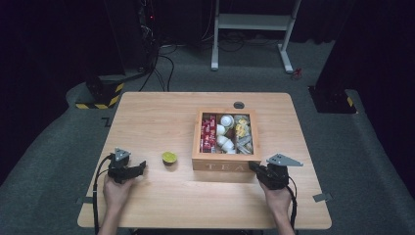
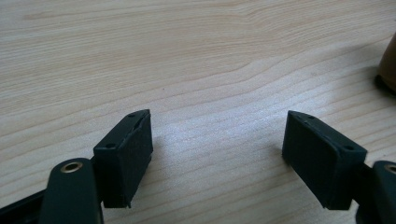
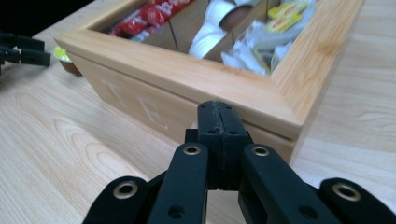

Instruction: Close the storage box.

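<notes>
We are looking at a light wooden table (image 1: 161, 117), sitting on grey carpet in a dark room. On its right half a wooden tea box (image 1: 226, 160) is sitting open-topped, "TEA" lettered on its near face. We are seeing three compartments: red packets (image 1: 209, 132) filling the left one, white capsules (image 1: 225, 132) lying in the middle one, yellow and pale sachets (image 1: 242, 131) lying in the right one.

The person's left hand (image 1: 116, 190) is holding the left gripper (image 1: 142, 167) low over the table's near left part; it is pointing right, towards the pod. In the left gripper view we are seeing its jaws standing wide apart with nothing but bare wood between them.

The right hand (image 1: 277, 198) is holding the right gripper (image 1: 252, 166) at the box's near right corner. In the right gripper view its jaws are pressing flat together, clamping nothing, with the tips just before the box's front wall (image 3: 154, 105); we cannot tell if they are touching it.

A small brown pod with a yellow-green lid (image 1: 169, 157) is standing on the table between the left gripper and the box, near the box's left wall, apart from both. A dark round grommet (image 1: 239, 105) is sitting in the tabletop just behind the box.
</notes>
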Available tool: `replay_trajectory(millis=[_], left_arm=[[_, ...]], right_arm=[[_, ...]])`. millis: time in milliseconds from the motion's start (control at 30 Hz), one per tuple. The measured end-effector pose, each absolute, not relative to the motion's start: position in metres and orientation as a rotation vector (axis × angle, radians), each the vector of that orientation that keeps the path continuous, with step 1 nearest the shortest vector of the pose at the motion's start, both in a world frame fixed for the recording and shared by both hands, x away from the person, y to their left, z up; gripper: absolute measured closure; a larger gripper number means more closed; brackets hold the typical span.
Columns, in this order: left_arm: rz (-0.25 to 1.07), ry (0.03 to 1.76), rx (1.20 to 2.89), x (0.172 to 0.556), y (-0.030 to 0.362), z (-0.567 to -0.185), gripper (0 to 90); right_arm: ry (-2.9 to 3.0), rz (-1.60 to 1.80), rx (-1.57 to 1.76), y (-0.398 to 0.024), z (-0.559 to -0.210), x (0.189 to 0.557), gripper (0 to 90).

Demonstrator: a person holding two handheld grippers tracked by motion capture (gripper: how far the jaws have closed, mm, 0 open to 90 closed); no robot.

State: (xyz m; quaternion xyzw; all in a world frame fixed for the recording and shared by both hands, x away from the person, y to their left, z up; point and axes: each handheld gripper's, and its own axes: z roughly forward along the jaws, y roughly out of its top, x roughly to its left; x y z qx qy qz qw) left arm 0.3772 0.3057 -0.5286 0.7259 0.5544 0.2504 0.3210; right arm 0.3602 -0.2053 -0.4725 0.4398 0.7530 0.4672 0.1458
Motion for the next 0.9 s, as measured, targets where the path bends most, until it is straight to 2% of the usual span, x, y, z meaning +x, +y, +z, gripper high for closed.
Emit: replay_trajectory(millis=[900], left_arm=[[0.654, 1.459, 1.906, 0.377, 0.305, -0.529, 24.6]], right_arm=[[2.059, 1.366, 1.266, -0.231, -0.449, 0.368, 89.4]])
